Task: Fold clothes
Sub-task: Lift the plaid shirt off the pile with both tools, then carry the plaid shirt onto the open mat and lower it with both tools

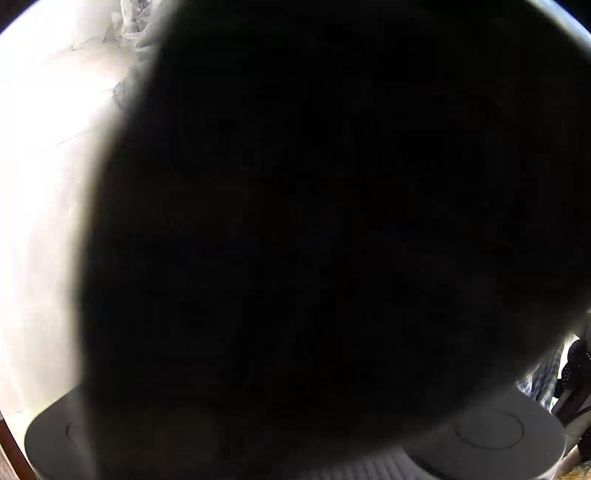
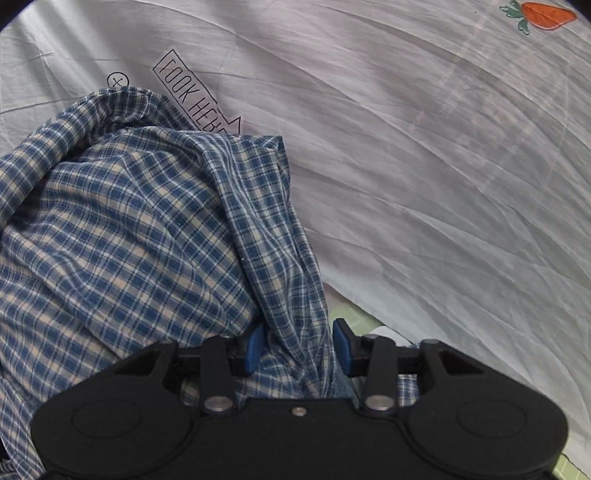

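A blue and cream plaid shirt (image 2: 122, 236) lies bunched on a white bed sheet (image 2: 424, 166) in the right wrist view. My right gripper (image 2: 298, 345) has its blue pads (image 2: 255, 349) around a gathered fold of the shirt's edge, with a gap still showing beside the cloth. In the left wrist view a dark, blurred mass (image 1: 314, 221) covers almost the whole lens and hides the left gripper's fingers; only its black body (image 1: 487, 435) shows at the bottom. A strip of the plaid shirt (image 1: 539, 380) shows at the lower right.
The sheet carries a printed "LOOK HERE" label (image 2: 192, 98) and a carrot picture (image 2: 543, 14). A pale green surface (image 2: 354, 317) shows under the sheet's edge. A dark dotted garment (image 1: 576, 365) and a bright white surface (image 1: 44, 184) show in the left wrist view.
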Action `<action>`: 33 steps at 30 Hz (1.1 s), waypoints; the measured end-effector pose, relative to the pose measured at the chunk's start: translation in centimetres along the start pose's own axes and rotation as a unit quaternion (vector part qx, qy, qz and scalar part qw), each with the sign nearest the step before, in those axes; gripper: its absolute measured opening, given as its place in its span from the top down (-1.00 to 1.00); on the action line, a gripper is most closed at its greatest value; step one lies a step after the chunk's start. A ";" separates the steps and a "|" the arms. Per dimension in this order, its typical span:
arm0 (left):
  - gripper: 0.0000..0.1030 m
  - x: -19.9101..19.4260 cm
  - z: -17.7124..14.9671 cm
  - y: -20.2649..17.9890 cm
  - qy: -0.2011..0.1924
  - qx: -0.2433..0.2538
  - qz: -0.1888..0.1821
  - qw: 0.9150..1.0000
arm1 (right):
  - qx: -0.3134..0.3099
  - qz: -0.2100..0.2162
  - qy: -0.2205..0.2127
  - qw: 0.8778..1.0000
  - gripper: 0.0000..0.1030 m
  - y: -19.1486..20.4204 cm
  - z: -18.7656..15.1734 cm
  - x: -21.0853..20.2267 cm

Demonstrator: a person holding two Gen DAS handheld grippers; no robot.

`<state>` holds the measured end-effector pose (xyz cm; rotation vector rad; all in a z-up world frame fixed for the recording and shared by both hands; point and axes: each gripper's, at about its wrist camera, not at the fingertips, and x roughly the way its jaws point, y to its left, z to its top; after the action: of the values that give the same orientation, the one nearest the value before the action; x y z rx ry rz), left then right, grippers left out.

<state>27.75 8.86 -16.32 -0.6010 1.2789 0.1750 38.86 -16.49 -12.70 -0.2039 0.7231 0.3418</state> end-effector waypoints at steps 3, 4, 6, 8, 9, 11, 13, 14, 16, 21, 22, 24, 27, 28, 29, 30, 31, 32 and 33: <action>-0.20 -0.1 -0.1 -0.1 -0.004 -0.001 0.005 1.000 | -0.009 -0.003 -0.010 1.000 0.70 0.3 -0.1 0.1; -0.16 -0.2 -0.2 -0.1 -0.007 -0.002 0.009 1.000 | -0.002 -0.011 -0.020 1.000 0.85 0.2 -0.4 -0.3; 0.20 -0.4 -0.5 0.0 -0.015 -0.009 0.021 1.000 | 0.017 -0.031 -0.035 0.999 0.89 -0.1 -1.2 -1.3; 0.53 -0.7 -0.6 0.7 -0.017 -0.014 0.018 1.000 | 0.033 -0.057 -0.046 0.997 0.92 -0.6 -2.2 -2.8; 0.70 -0.8 -0.7 1.0 -0.019 -0.017 0.017 1.000 | 0.039 -0.072 -0.050 0.995 0.93 -0.8 -2.7 -3.7; 0.75 -1.2 -0.9 1.7 -0.020 -0.025 0.009 0.999 | 0.059 -0.093 -0.055 0.992 0.94 -1.7 -3.9 -6.0; 0.79 -2.0 -1.3 2.1 -0.027 -0.022 0.003 0.999 | 0.078 -0.115 -0.059 0.989 0.94 -2.5 -5.3 -8.7; 0.80 -2.6 -1.6 2.0 -0.035 -0.014 0.004 0.999 | 0.085 -0.126 -0.061 0.986 0.94 -2.9 -6.1 -10.2; 0.81 -3.7 -2.3 1.8 -0.047 0.001 0.002 0.999 | 0.104 -0.143 -0.064 0.982 0.94 -3.7 -8.1 -13.3; 0.82 -6.2 -5.2 0.4 -0.059 0.042 -0.027 0.997 | 0.150 -0.220 -0.054 0.962 0.94 -5.6 -15.5 -22.4; 0.82 -6.6 -6.0 -0.1 -0.060 0.056 -0.035 0.996 | 0.167 -0.235 -0.049 0.956 0.94 -6.1 -17.3 -24.3; 0.81 -6.8 -8.8 -1.4 -0.056 0.095 -0.051 0.993 | 0.197 -0.269 -0.040 0.942 0.94 -6.8 -20.7 -27.9; 0.81 -6.8 -13.6 -3.7 -0.045 0.153 -0.075 0.984 | 0.241 -0.325 -0.018 0.914 0.94 -8.0 -26.4 -33.5; 0.81 -6.4 -15.3 -4.9 -0.034 0.173 -0.083 0.981 | 0.255 -0.341 -0.011 0.905 0.94 -8.1 -28.3 -35.4; 0.81 -6.1 -16.9 -6.1 -0.024 0.192 -0.091 0.977 | 0.268 -0.357 -0.005 0.895 0.94 -8.3 -30.2 -37.3; 0.81 -5.8 -18.5 -7.2 -0.014 0.210 -0.099 0.973 | 0.281 -0.375 0.002 0.884 0.94 -8.3 -31.9 -39.1; 0.81 -5.5 -20.0 -8.2 -0.004 0.227 -0.104 0.968 | 0.293 -0.392 0.007 0.872 0.94 -8.3 -33.7 -40.9; 0.81 -5.1 -21.7 -9.4 0.008 0.248 -0.111 0.962 | 0.307 -0.408 0.011 0.860 0.94 -8.2 -35.6 -42.6; 0.81 -4.9 -23.2 -10.3 0.017 0.264 -0.116 0.957 | 0.323 -0.423 0.014 0.847 0.94 -8.2 -37.5 -44.4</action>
<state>11.30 -10.60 -12.17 -0.2869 1.2111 -0.3677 -11.99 -45.65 -9.65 0.1275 0.6723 -0.7549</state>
